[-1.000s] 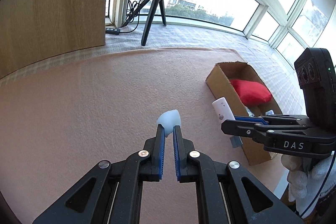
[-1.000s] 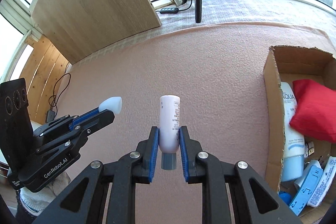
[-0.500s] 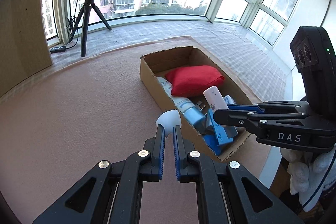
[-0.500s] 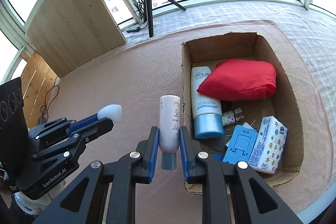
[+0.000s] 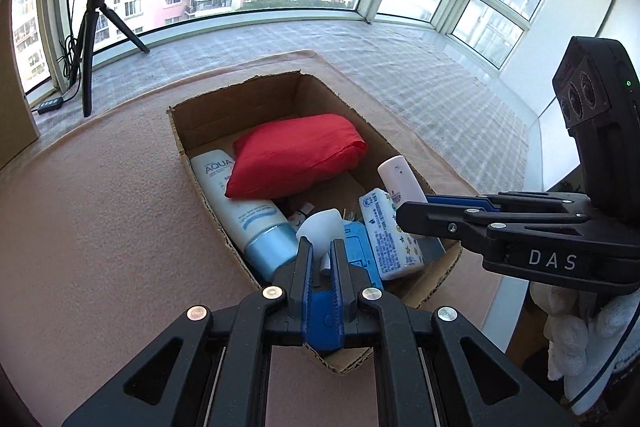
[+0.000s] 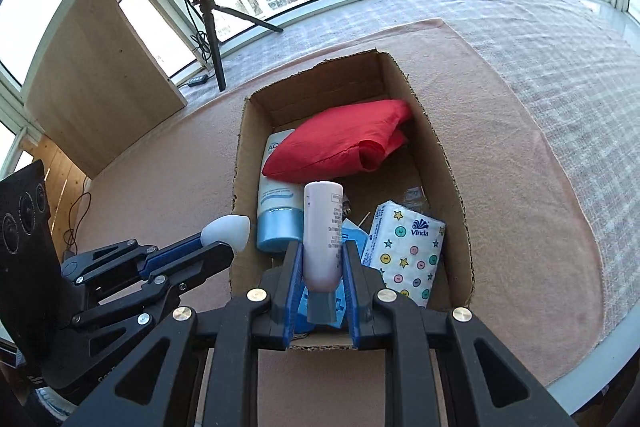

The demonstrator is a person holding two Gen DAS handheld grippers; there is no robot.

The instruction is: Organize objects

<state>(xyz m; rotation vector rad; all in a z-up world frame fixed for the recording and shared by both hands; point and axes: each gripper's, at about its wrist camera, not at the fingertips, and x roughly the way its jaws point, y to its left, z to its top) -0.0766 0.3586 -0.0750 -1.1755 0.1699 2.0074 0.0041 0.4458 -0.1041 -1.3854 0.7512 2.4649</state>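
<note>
My left gripper (image 5: 321, 251) is shut on a small white rounded object (image 5: 322, 226) and holds it over the near end of an open cardboard box (image 5: 182, 131). It also shows in the right wrist view (image 6: 226, 231). My right gripper (image 6: 322, 255) is shut on a white tube with a grey cap (image 6: 322, 227), held upright over the box's near end (image 6: 240, 163); the tube shows in the left wrist view (image 5: 400, 179). The box holds a red pouch (image 6: 340, 143), an AQUA tube (image 6: 278, 211), a Vinda tissue pack (image 6: 408, 247) and a blue item (image 5: 360, 251).
The box stands on a pink mat (image 6: 152, 187) over a checked cloth (image 6: 540, 39). A ring light on a tripod (image 6: 208, 11) and a wooden board (image 6: 96, 83) stand at the back left. The table's edge (image 6: 600, 359) lies close on the right.
Both grippers have swung right and forward with their objects, from over the bare mat to over the near end of the box. Neither grip has changed.
</note>
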